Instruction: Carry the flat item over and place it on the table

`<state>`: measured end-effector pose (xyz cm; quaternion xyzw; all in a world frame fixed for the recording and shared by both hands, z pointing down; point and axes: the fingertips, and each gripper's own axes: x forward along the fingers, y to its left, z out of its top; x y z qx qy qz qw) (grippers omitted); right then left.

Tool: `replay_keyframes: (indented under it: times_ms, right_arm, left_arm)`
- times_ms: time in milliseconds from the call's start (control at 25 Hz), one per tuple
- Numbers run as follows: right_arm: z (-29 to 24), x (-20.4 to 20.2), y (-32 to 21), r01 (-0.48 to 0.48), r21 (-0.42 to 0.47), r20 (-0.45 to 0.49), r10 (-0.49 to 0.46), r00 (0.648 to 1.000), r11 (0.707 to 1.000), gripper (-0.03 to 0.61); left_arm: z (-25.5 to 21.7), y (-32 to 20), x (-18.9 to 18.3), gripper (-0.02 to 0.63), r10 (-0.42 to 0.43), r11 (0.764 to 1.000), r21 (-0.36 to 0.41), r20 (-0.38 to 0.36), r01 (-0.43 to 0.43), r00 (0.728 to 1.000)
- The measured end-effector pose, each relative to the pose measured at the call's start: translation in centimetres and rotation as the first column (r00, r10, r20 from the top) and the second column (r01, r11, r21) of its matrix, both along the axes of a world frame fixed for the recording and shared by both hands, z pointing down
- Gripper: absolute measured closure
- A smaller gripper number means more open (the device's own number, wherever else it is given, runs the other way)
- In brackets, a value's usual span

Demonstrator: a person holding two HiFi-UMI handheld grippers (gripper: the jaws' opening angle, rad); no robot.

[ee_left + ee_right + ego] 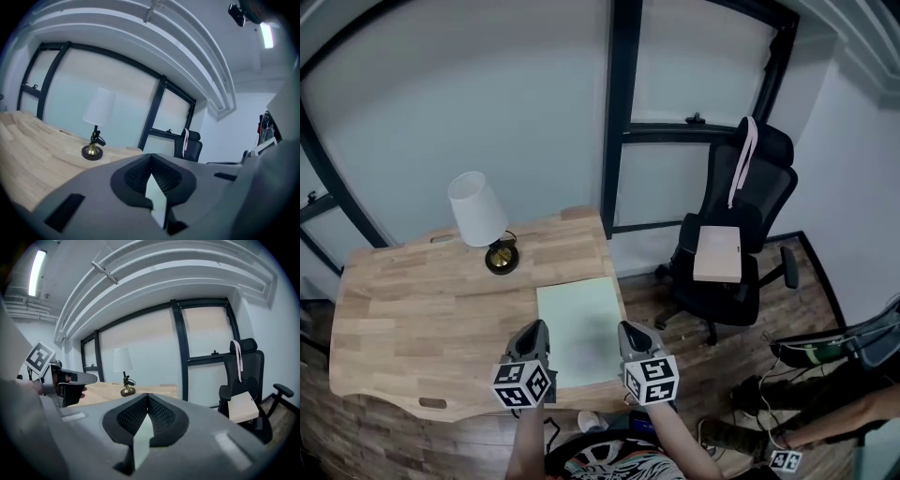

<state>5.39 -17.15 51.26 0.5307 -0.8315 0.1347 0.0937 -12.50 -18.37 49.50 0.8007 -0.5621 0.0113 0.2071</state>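
A pale green flat sheet (581, 328) stretches out over the right end of the wooden table (412, 309). I cannot tell whether it rests on the wood or hangs just above it. My left gripper (536, 328) is shut on the sheet's near left edge, and my right gripper (630, 330) is shut on its near right edge. In the left gripper view the sheet (157, 199) shows as a thin pale strip pinched between the black pads of the gripper (150, 158). The right gripper view shows the sheet (142, 439) clamped the same way in the gripper (147, 397).
A table lamp (483, 220) with a white shade and brass base stands at the table's back middle. A black office chair (741, 253) with a beige flat box (718, 253) on its seat stands to the right. A person's legs (825, 412) reach in at the lower right.
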Motion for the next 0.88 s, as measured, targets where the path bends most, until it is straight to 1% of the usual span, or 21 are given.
replay_keyframes:
  times_ms: [200, 880]
  right_arm:
    - [0.0, 0.2, -0.1, 0.005, -0.006, 0.015, -0.005, 1.000, 1.000, 0.572]
    - [0.8, 1.3, -1.3, -0.017, -0.026, 0.042, 0.018, 0.999, 1.000, 0.572]
  left_arm:
    - [-0.3, 0.1, -0.1, 0.606, -0.007, 1.000, -0.001, -0.037, 0.007, 0.999]
    - [0.7, -0.6, -0.8, 0.607, -0.029, 0.999, -0.030, -0.055, 0.027, 0.998]
